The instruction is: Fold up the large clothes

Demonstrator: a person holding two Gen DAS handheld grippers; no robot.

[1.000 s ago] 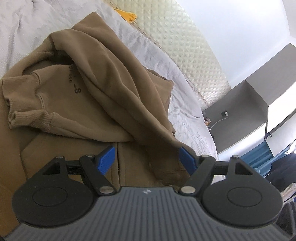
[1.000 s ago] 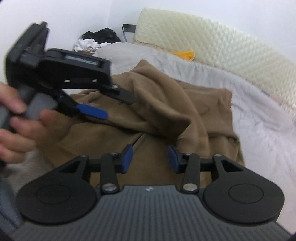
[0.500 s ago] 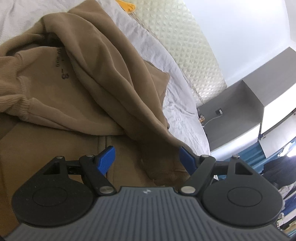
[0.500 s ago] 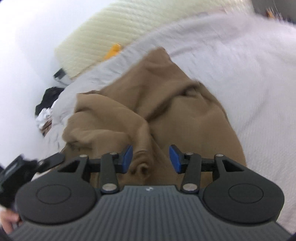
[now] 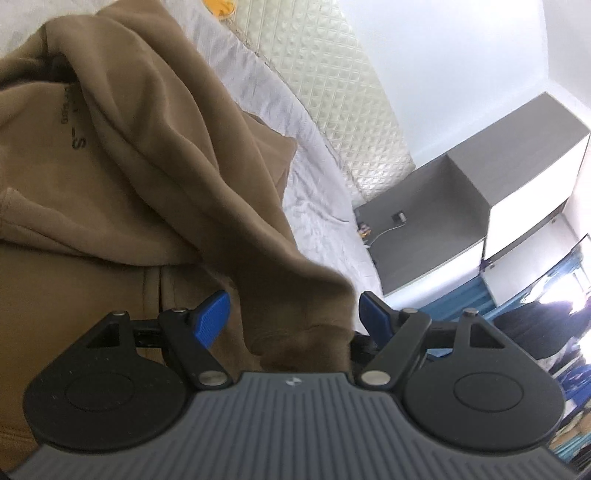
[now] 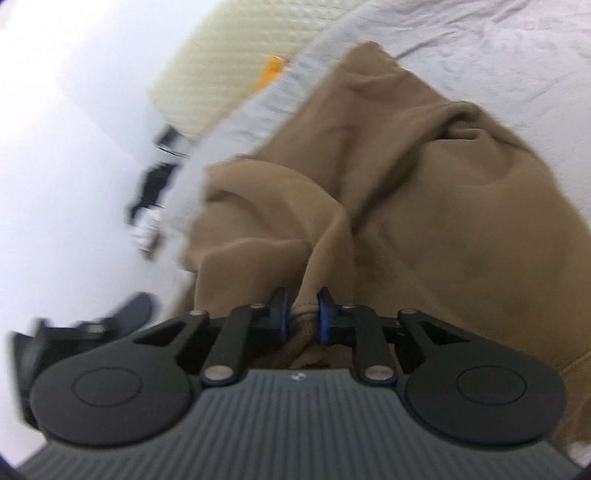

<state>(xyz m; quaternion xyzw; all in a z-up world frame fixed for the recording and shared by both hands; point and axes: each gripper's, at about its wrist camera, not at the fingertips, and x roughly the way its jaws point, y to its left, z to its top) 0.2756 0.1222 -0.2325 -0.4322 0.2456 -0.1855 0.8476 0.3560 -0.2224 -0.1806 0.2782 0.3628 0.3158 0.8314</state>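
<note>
A large brown sweatshirt (image 5: 122, 155) lies crumpled on a white bed sheet (image 5: 317, 206). One long sleeve runs down toward me, and its ribbed cuff (image 5: 306, 336) rests between the blue pads of my left gripper (image 5: 293, 314). That gripper is open, its pads clear of the cloth. In the right wrist view the sweatshirt (image 6: 424, 192) fills the middle. My right gripper (image 6: 302, 315) is closing its jaws, and the pads pinch a ribbed fold of brown cloth (image 6: 301, 321). This view is blurred.
A cream quilted headboard (image 5: 332, 92) runs along the bed's far side, with a yellow item (image 5: 221, 5) by it. A grey cabinet (image 5: 443, 206) stands past the bed's corner. Dark clothes (image 5: 535, 325) lie at the right. A blurred dark tool (image 6: 74, 332) shows low left.
The right gripper rolled, swung over to the sleeve's end, and its jaws narrowed onto the cloth. The left gripper tilted a little and stayed open over the cuff.
</note>
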